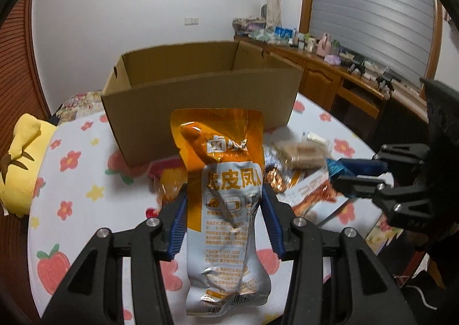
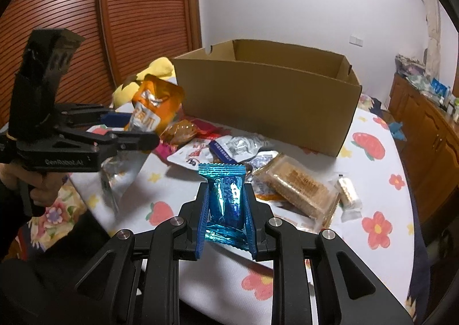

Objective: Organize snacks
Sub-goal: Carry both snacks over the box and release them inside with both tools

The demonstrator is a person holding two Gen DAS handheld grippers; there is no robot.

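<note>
Orange-and-grey foil snack pouch (image 1: 229, 198) sits clamped in your left gripper (image 1: 225, 196), lifted above the flowered tablecloth (image 1: 74, 181); blue foil candy wrapper (image 2: 226, 198) is pinched in your right gripper (image 2: 225, 204). Carry both over the brown cardboard box (image 2: 269, 101), clear its near wall, release low. Box interior shows nothing from either view; floor mostly hidden. Other packets lie loose in front.

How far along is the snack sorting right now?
Done: nothing visibly; what shows of the cardboard box's inside looks empty. In hand: the left gripper holds an orange-and-white pouch, and the right gripper holds a blue foil candy, both lifted. Left: the snack pile on the floral cloth before the box.
</note>
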